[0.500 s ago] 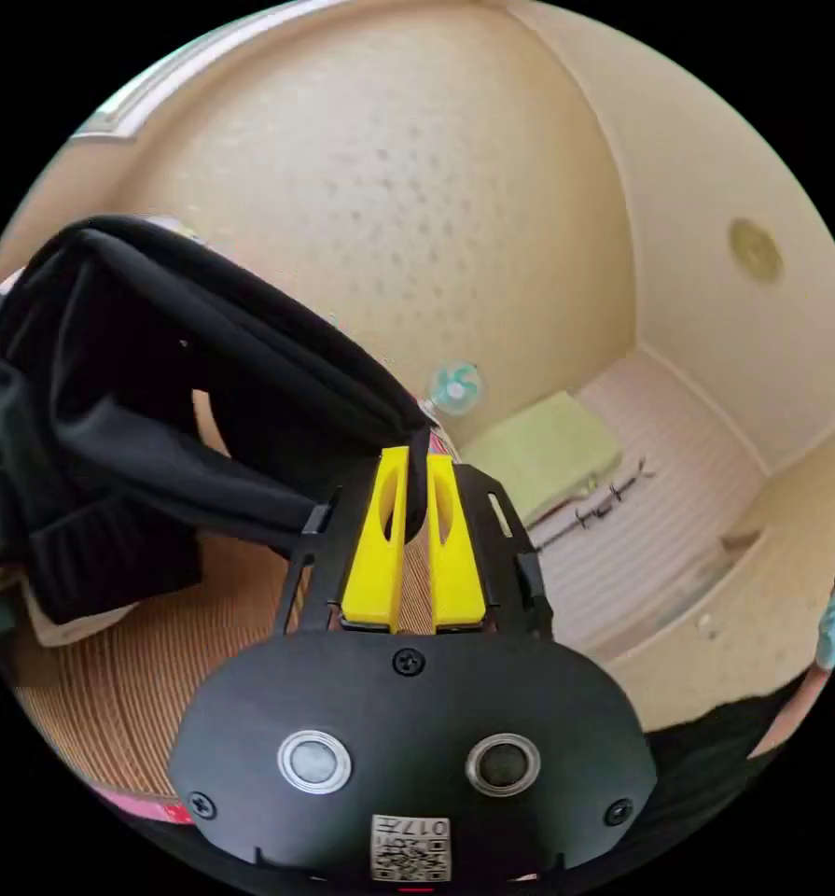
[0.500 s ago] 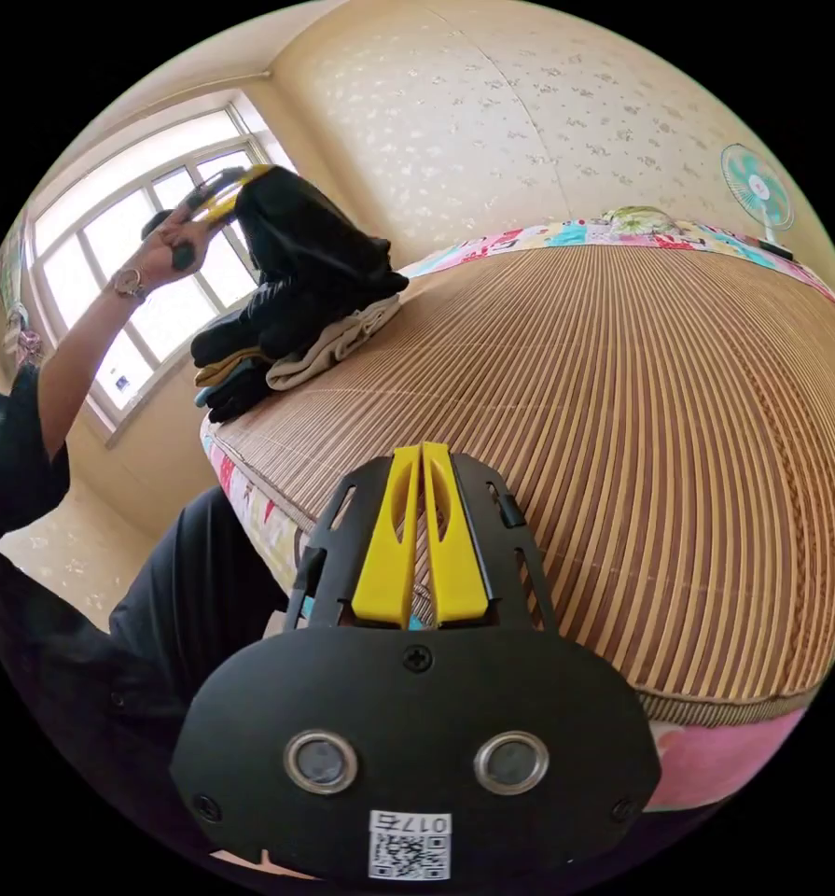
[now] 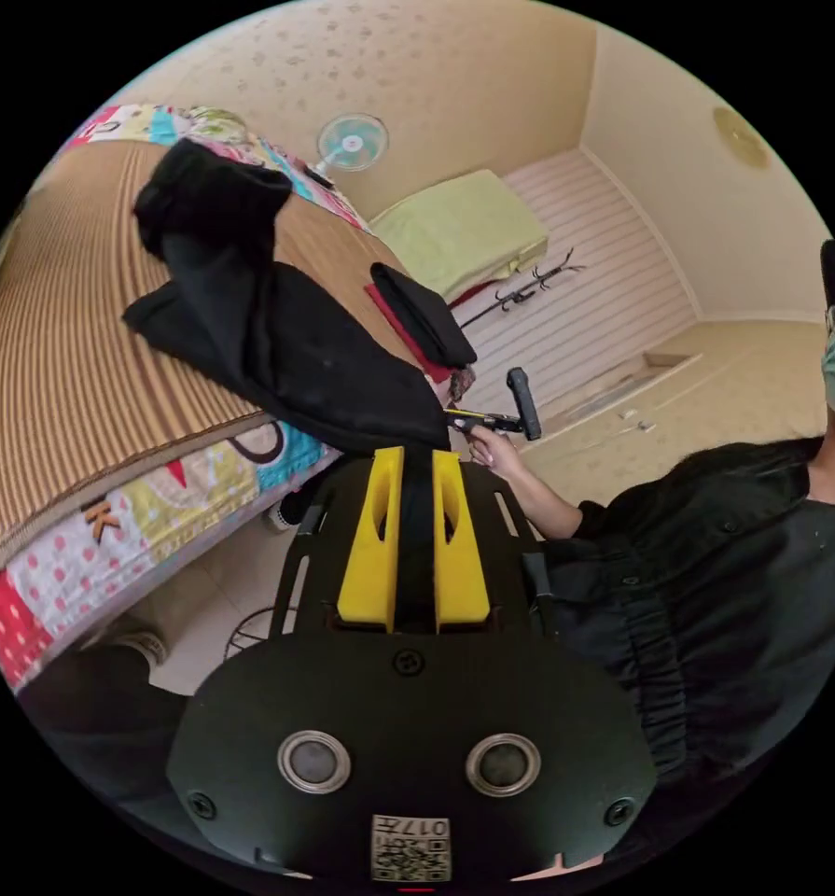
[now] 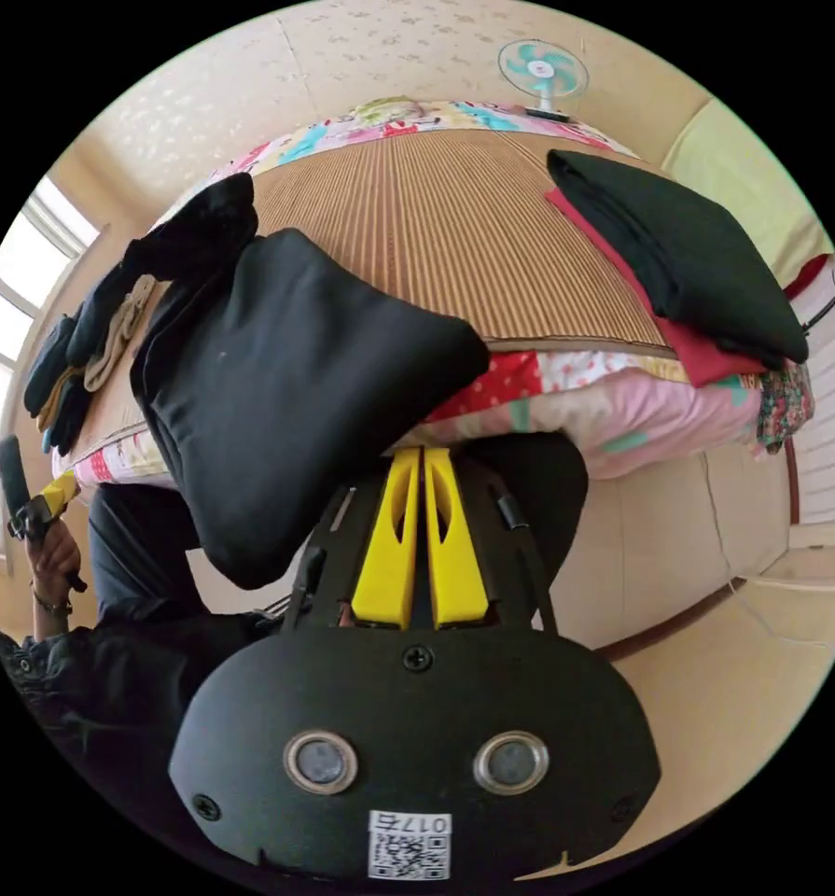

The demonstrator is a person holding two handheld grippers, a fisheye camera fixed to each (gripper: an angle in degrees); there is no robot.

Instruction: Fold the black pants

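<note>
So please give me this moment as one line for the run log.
stage: lifting pants off bed | left gripper: shut on black pants | right gripper: shut, holding nothing | black pants: hanging over bed edge

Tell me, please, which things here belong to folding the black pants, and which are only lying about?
Belong to the job:
- black pants
- left gripper, shut on the pants
- right gripper, shut on the pants' edge
- striped mat

Only lying about:
- folded black and red stack
- unfolded clothes pile
- fan
</note>
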